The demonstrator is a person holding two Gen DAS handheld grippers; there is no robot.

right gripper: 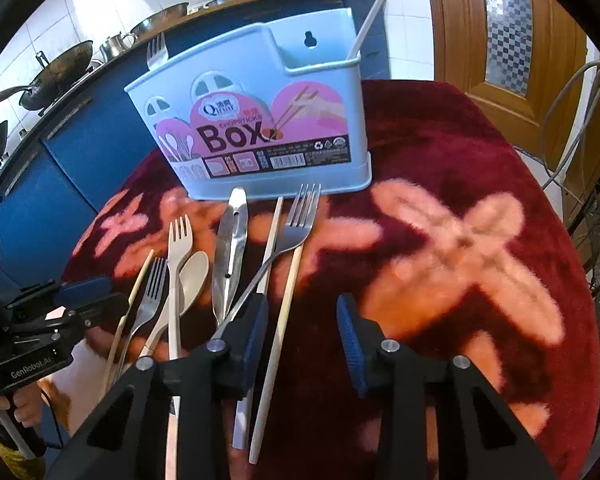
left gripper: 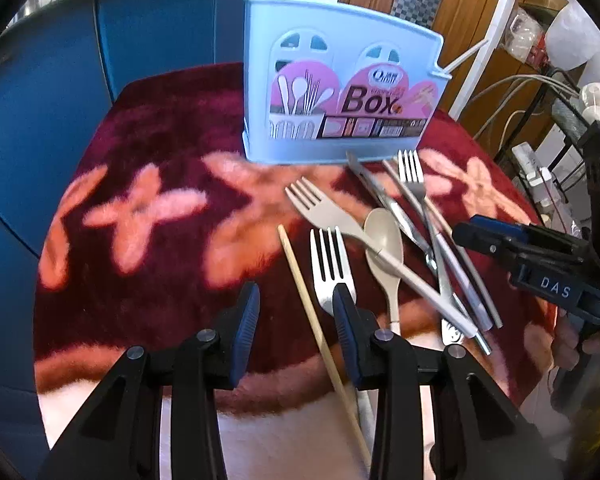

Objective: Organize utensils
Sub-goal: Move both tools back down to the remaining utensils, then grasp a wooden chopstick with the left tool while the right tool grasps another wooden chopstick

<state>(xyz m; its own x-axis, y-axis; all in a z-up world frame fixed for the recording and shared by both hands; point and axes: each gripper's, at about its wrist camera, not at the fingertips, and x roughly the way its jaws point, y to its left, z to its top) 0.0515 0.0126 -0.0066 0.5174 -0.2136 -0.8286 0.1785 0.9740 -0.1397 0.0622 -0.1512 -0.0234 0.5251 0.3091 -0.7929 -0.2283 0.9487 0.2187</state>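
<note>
A light blue utensil box (left gripper: 340, 84) (right gripper: 260, 120) stands upright at the back of the red flowered cloth. It holds a fork (right gripper: 157, 51) at its left end and a chopstick (right gripper: 374, 12) at its right end. In front of it lie loose utensils: a beige fork (left gripper: 328, 212) (right gripper: 178, 248), a beige spoon (left gripper: 386, 244) (right gripper: 194, 276), a metal fork (left gripper: 332, 268) (right gripper: 150, 292), another metal fork (left gripper: 412, 172) (right gripper: 296, 224), metal tongs (left gripper: 384, 204) (right gripper: 232, 240) and chopsticks (left gripper: 312, 312) (right gripper: 284, 312). My left gripper (left gripper: 296, 312) (right gripper: 80, 304) is open above the near chopstick. My right gripper (right gripper: 302, 332) (left gripper: 484, 236) is open over a chopstick.
The red flowered cloth (right gripper: 460, 240) covers a round table. Blue cabinets (left gripper: 100, 60) with woks and pots (right gripper: 56, 68) stand behind. A wooden door (right gripper: 512, 28) is at the back right. Cables and a metal rack (left gripper: 540, 128) stand to the right.
</note>
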